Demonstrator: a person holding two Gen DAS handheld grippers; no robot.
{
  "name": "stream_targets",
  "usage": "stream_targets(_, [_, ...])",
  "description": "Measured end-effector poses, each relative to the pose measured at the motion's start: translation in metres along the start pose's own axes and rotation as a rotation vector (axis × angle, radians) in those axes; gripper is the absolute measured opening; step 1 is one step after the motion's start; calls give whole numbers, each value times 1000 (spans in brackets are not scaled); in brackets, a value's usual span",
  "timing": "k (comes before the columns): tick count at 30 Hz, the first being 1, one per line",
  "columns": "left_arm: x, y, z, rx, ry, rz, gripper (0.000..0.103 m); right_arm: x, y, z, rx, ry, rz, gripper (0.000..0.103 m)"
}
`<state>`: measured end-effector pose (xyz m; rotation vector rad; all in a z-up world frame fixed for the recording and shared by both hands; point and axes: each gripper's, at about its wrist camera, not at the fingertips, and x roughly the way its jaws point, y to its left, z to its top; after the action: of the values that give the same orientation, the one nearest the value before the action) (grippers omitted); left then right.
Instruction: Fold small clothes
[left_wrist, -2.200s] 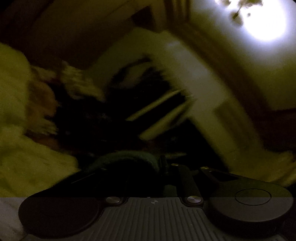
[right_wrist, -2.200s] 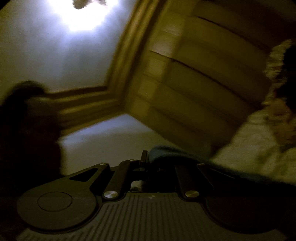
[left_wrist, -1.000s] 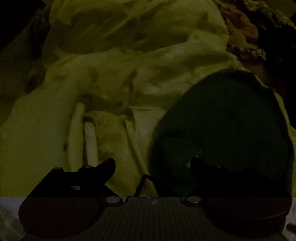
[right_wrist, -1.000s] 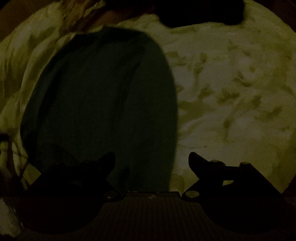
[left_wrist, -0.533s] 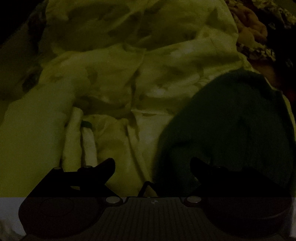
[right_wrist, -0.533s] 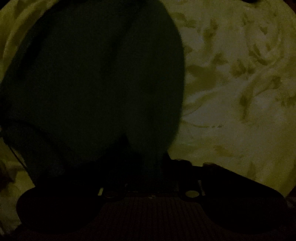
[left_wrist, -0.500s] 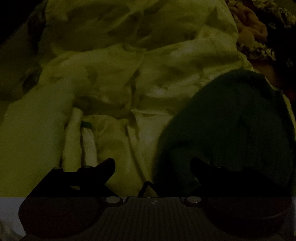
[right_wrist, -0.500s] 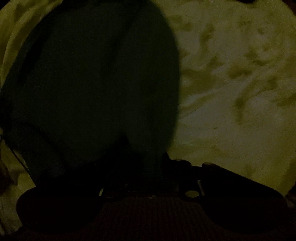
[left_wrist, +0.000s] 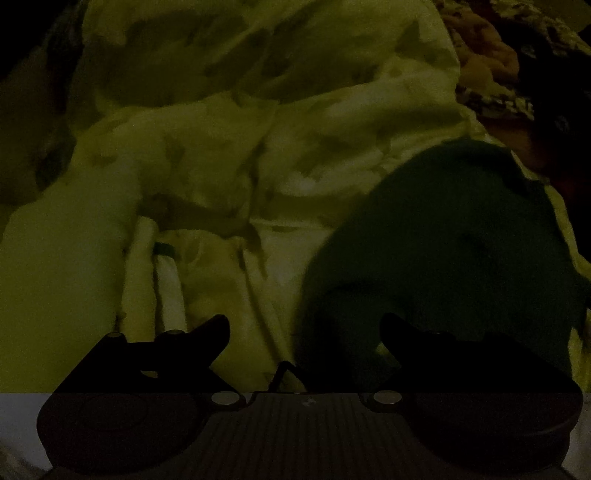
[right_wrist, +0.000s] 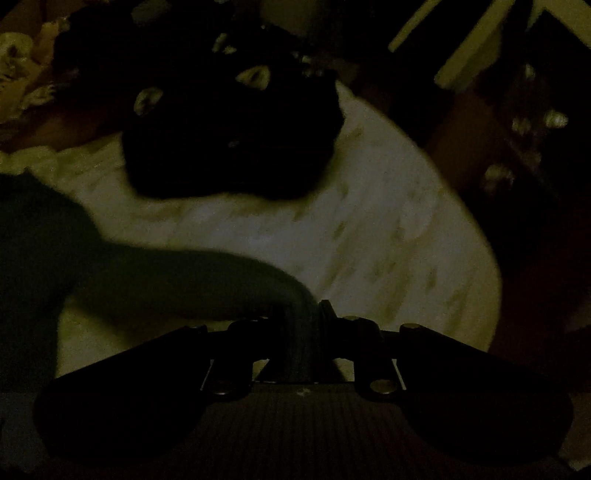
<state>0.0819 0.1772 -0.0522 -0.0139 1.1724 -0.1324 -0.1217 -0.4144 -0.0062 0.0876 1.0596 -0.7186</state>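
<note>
The scene is very dim. A dark green knitted garment (left_wrist: 443, 236) lies on the pale patterned bed cover (left_wrist: 258, 147), at the right in the left wrist view. My left gripper (left_wrist: 304, 325) hangs open just above the cover, its right finger over the garment's near edge. In the right wrist view my right gripper (right_wrist: 303, 314) is shut on a stretched strip of the green garment (right_wrist: 166, 277), which runs away to the left.
A black bundle (right_wrist: 229, 133) lies on the cover beyond the right gripper. Patterned orange and white fabric (left_wrist: 484, 70) sits at the far right of the bed. A rolled white piece (left_wrist: 170, 280) lies near the left gripper. Beyond the bed's edge stand pale slats (right_wrist: 469, 40).
My right gripper closed on the green garment's edge, then lifted and swung away, pulling a strip of it taut. The left gripper stayed open and hardly moved.
</note>
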Motion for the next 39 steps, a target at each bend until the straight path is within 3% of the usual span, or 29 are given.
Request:
stream_targets(6, [-5, 6, -2, 2, 4, 13, 103, 32, 22, 21, -144, -34, -211, 24])
stream_targets(8, [-2, 8, -1, -2, 15, 16, 103, 42, 33, 17, -213, -8, -276, 59])
stream_targets(10, [2, 9, 2, -4, 19, 17, 103, 45, 42, 6, -251, -11, -286, 73])
stream_targets(13, [10, 10, 9, -13, 19, 10, 103, 38, 50, -19, -219, -15, -218, 76])
stream_targets(15, [20, 11, 15, -29, 32, 0, 103, 28, 52, -39, -76, 47, -145, 77])
stream_targets(18, [38, 12, 27, -62, 55, -23, 103, 1, 54, -81, 157, 107, 88, 77])
stream_targets(20, [48, 11, 32, -68, 67, -27, 103, -24, 56, -109, 252, 91, 163, 81])
stream_targets(26, [85, -2, 36, -35, 121, -48, 103, -81, 43, -151, 416, 93, 172, 85])
stream_targets(32, [105, -19, 24, 10, 136, -20, 103, -111, 20, -146, 501, 48, 164, 88])
stream_targets(34, [98, -22, 21, 36, 107, -8, 101, -117, 20, -145, 506, 28, 160, 88])
stream_targets(36, [82, -17, 23, 15, 55, 3, 75, -120, 20, -145, 517, 18, 168, 88])
stream_targets(39, [55, 9, 36, -122, -28, -74, 62, -121, 22, -145, 532, 12, 184, 88])
